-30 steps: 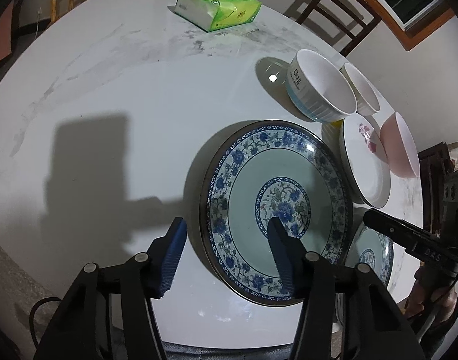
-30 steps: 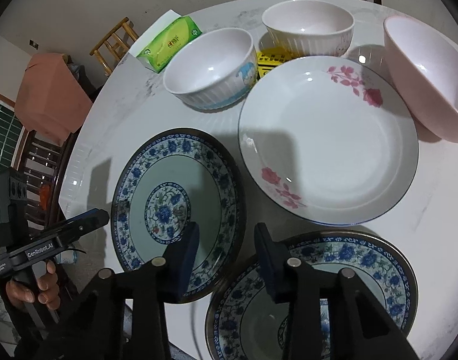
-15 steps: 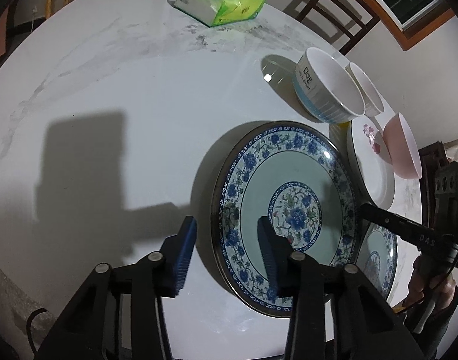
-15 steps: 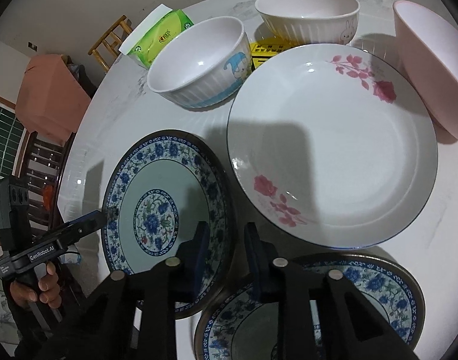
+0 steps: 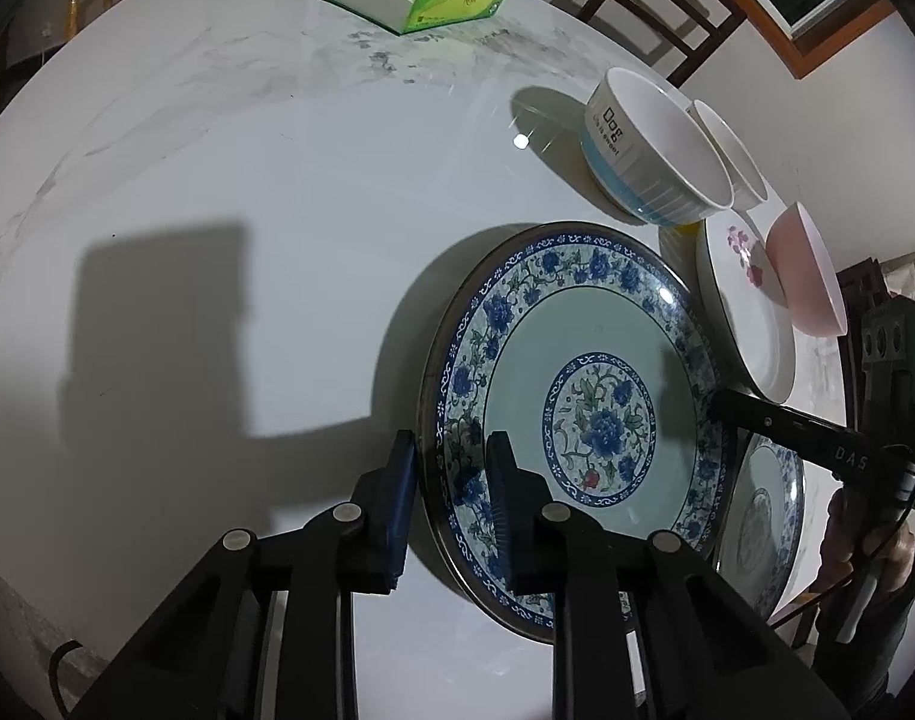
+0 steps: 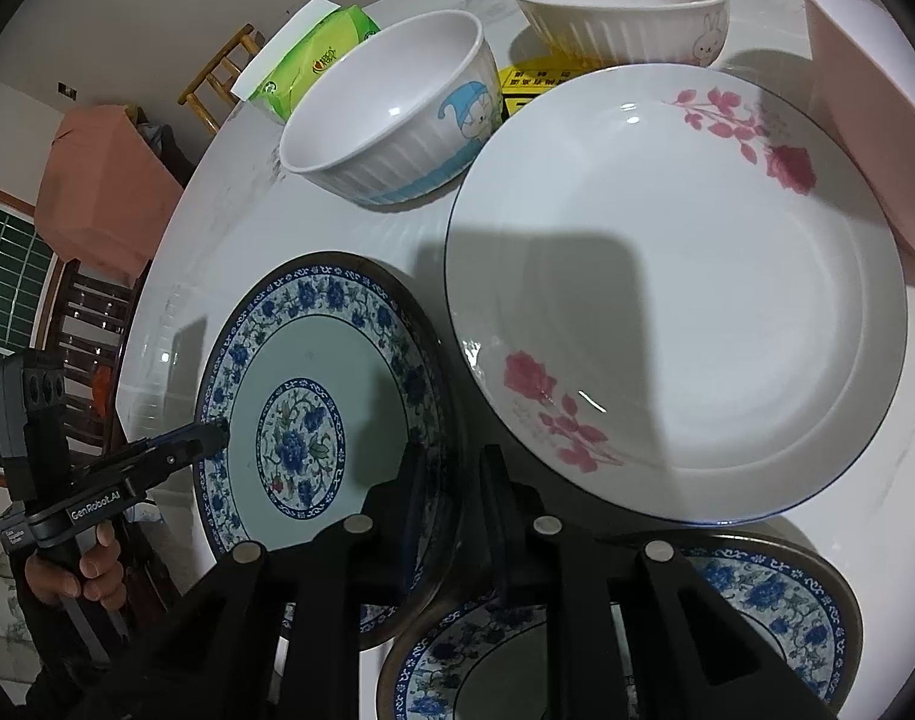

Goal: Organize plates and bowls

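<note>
The left hand-held gripper (image 5: 448,480) straddles the near-left rim of a round blue-and-white floral porcelain plate (image 5: 583,372) lying on the pale marble-look desk (image 5: 247,180) — one blue pad outside the rim, the other over the patterned border, the jaws closing with the rim between them; I cannot tell whether the pads already press on it. The right hand-held gripper (image 6: 451,480) stands over the opposite edge of the same plate, its jaws also closing around that rim, one finger inside the plate and one outside, contact again unclear. Just below this gripper sits a second blue floral plate (image 6: 775,594), partly hidden by the fingers. Ahead and to its right lies a wide white plate with pink roses (image 6: 697,276), touching or nearly touching the held plate's edge. Beyond that stand a white ribbed bowl with a blue cartoon figure (image 6: 397,138), a white ribbed bowl with a rabbit (image 6: 625,12) and a plain pink bowl (image 6: 865,120) — a green tissue pack (image 6: 313,66) lies farthest off.
</note>
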Demonstrator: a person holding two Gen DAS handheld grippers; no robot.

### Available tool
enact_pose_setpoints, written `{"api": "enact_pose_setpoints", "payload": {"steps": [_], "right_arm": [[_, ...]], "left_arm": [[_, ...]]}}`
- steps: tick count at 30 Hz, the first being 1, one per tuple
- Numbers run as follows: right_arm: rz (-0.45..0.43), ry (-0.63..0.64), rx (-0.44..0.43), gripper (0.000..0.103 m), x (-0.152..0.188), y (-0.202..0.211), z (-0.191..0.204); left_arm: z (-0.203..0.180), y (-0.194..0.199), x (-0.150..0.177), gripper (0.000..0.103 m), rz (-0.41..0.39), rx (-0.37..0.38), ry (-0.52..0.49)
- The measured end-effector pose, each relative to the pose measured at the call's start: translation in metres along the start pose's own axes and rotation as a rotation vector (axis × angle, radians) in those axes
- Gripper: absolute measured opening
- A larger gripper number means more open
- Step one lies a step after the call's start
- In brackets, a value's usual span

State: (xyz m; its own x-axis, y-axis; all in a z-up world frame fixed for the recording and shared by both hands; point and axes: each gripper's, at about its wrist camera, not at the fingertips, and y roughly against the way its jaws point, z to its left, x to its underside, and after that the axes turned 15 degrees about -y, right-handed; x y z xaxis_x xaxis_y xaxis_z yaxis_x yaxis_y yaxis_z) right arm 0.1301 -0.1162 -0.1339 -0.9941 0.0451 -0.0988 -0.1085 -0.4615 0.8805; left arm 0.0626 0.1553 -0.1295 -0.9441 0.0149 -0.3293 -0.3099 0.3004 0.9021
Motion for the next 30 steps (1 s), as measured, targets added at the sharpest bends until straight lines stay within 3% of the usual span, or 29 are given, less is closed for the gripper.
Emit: {"api": "enact_pose_setpoints", "payload": {"steps": [14, 30], "right_arm": [[-0.023, 0.007, 0.005, 0.015, 0.008, -0.002, 0.009], [-0.039, -0.009, -0.011, 0.014, 0.038, -0.001, 0.036]], "left_arm": [[0.003, 0.000, -0.001, 0.017, -0.009, -0.017, 0.005], [0.021, 0.034, 0.011, 0.017, -0.033, -0.061, 0.001]]}}
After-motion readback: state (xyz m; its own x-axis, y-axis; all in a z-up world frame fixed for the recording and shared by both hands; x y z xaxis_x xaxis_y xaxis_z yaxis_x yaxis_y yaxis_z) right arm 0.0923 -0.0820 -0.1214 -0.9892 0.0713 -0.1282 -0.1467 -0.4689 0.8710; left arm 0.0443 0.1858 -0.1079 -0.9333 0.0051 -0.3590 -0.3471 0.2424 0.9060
